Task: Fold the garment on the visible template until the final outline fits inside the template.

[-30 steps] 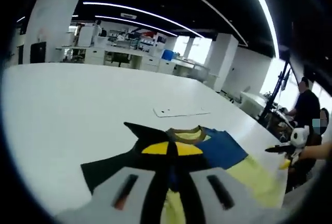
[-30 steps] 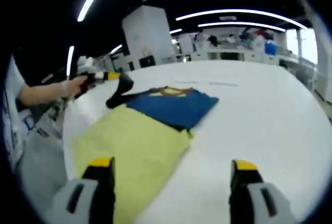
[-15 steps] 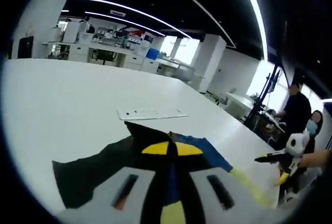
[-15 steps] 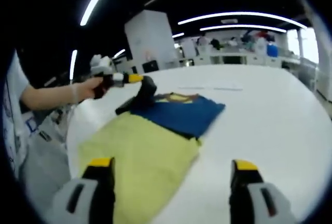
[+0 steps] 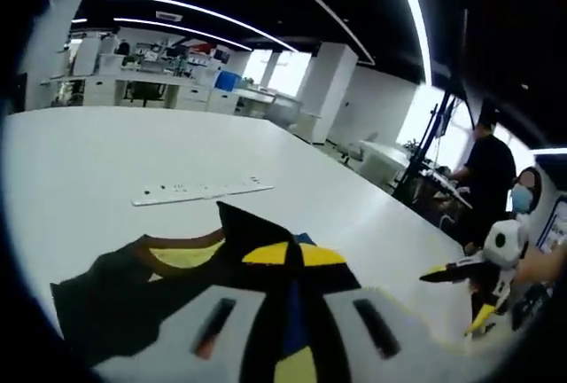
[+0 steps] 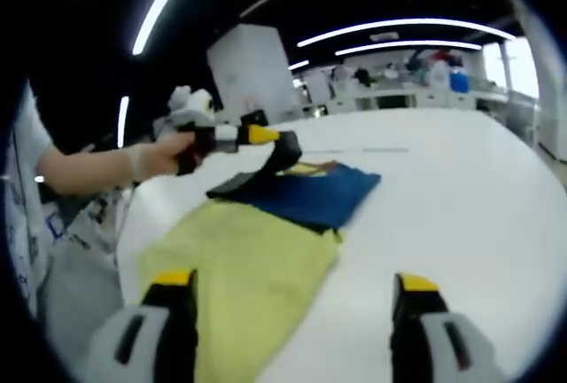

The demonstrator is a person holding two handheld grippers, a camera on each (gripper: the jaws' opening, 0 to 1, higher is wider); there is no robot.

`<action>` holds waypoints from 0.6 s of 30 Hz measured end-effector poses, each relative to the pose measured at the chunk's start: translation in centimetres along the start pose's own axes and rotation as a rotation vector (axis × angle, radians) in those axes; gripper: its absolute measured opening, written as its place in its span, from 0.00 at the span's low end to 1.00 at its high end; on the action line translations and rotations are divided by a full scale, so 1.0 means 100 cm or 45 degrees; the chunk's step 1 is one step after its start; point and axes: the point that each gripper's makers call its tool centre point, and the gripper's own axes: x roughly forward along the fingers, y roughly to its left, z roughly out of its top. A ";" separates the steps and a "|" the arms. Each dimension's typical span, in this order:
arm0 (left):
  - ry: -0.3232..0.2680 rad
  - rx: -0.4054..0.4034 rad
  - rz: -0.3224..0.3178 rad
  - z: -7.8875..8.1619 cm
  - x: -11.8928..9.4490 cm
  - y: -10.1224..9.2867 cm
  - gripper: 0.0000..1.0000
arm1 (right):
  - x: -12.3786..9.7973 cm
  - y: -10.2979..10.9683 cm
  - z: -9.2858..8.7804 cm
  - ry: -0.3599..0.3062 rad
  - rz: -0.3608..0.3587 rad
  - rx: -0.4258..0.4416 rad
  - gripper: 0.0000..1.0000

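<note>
Overhead, light strips (white table)

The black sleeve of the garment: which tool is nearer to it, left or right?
Left. The left tool is shut on the black sleeve, lifting it off the table. The right tool is open near the yellow hem end, apart from the sleeve.
</note>
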 end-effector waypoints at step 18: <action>0.134 -0.055 -0.154 -0.058 0.043 -0.049 0.00 | -0.012 -0.008 -0.007 -0.028 -0.031 0.059 0.90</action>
